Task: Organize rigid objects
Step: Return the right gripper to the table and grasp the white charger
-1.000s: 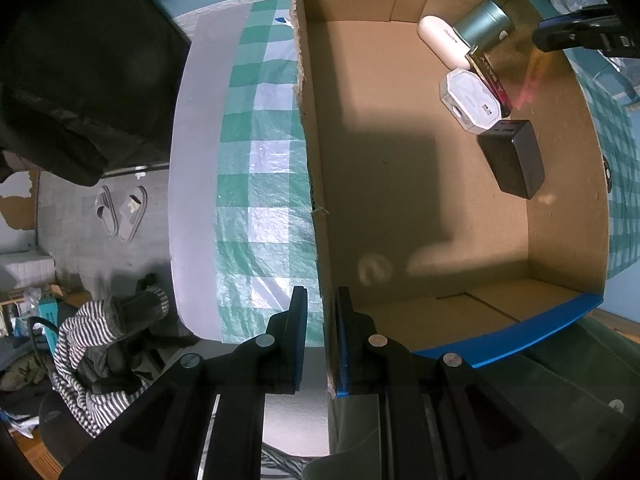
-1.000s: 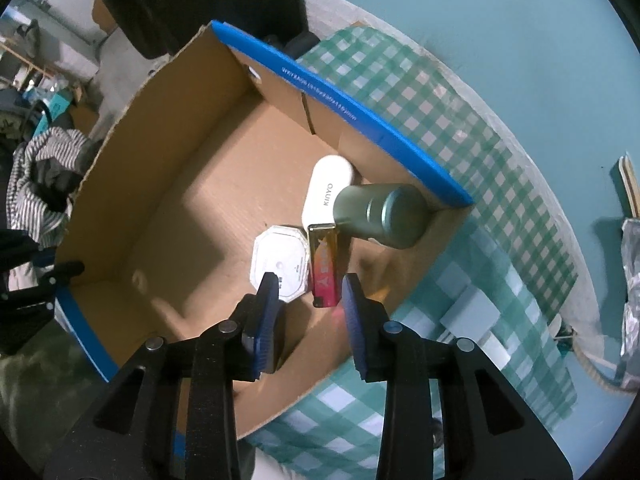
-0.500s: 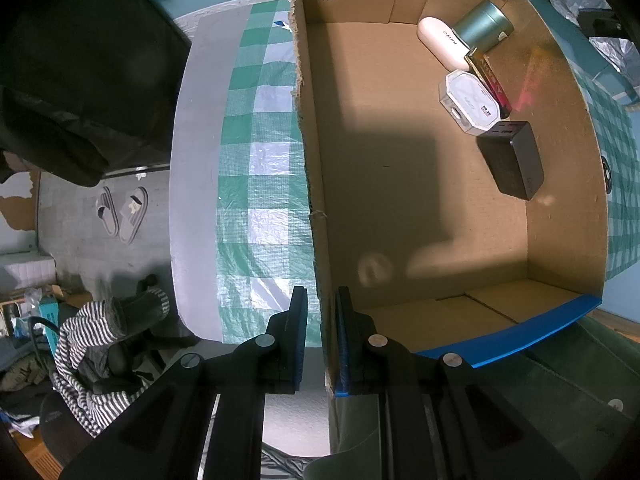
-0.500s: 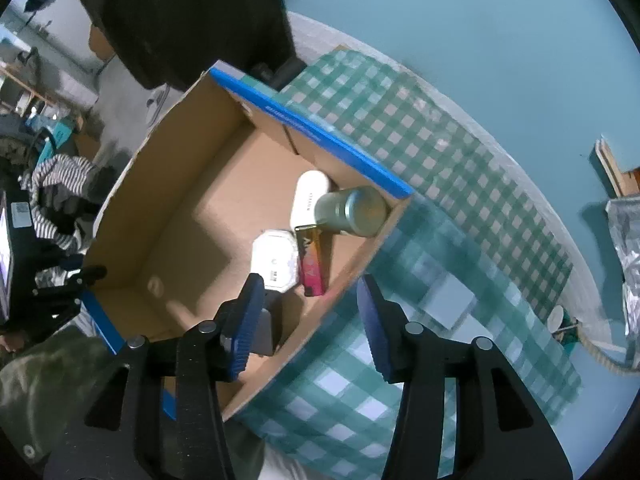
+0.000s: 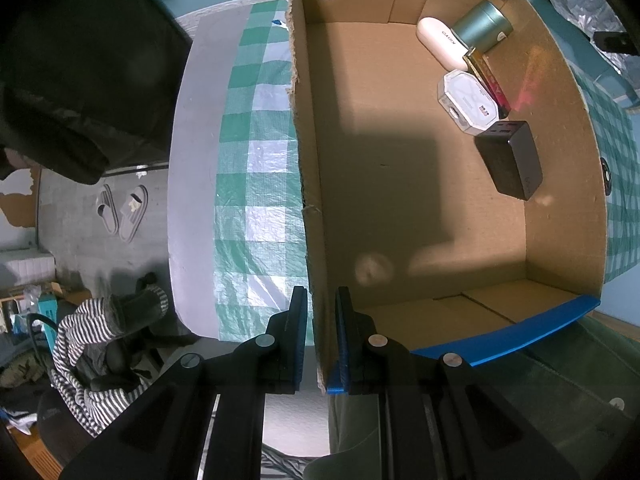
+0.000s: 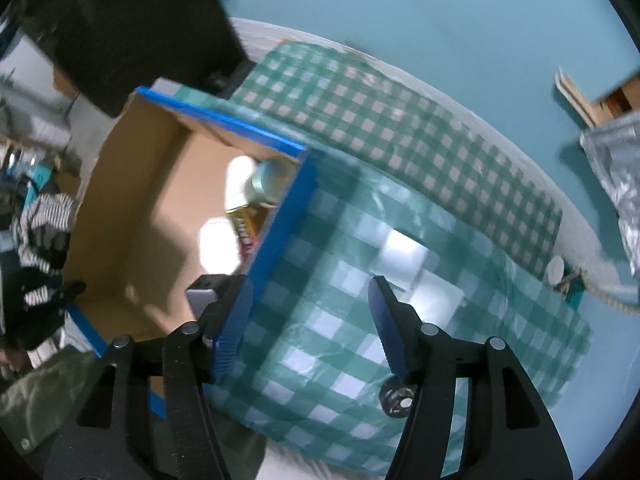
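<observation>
A cardboard box with a blue rim sits on the green checked cloth. My left gripper is shut on the box's near left wall. Along the far right wall lie a white case, a green tin, a gold-and-red slim box, a white octagonal box and a black block. My right gripper hangs over the cloth just right of the box's blue rim. Its jaws are opening with nothing between them.
A small round black thing lies on the cloth near my right finger. A silver bag lies at the far right on the teal floor. Left of the table are slippers and striped clothing on the floor.
My right gripper has left the box, away from the gold-and-red box, and swung right over the cloth while its jaws widened. The left gripper and the box have not moved.
</observation>
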`<move>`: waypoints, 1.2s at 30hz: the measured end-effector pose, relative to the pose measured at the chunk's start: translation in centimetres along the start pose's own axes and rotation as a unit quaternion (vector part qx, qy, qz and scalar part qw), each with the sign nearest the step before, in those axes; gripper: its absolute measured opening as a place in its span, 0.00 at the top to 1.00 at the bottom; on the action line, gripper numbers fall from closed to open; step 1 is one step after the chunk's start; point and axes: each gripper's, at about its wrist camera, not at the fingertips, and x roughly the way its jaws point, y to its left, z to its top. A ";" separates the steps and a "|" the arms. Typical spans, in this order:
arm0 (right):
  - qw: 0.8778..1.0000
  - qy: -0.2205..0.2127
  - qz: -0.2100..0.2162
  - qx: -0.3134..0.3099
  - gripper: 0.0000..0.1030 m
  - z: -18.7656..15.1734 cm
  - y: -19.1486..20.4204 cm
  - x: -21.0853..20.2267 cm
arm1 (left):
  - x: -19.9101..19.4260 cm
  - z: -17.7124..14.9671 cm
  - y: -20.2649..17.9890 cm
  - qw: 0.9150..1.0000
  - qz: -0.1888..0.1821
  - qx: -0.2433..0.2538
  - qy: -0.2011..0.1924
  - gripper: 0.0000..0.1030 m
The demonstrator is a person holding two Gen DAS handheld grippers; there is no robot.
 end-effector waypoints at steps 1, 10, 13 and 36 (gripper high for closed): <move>1.000 0.003 0.000 0.009 0.39 0.1 -0.6 0.3 | 0.0 0.0 0.0 1.000 0.001 0.000 0.000 0.87; 0.993 0.032 -0.003 0.110 0.38 0.9 -7.0 4.4 | 0.0 -0.2 0.0 1.000 0.003 -0.004 -0.001 0.87; 0.991 0.038 -0.003 0.132 0.38 1.2 -8.3 5.4 | 0.0 -0.3 0.0 1.000 0.004 -0.005 -0.001 0.87; 0.982 0.072 -0.001 0.176 0.39 2.3 -9.7 12.4 | 0.0 -0.6 0.0 1.000 0.008 -0.013 -0.003 0.87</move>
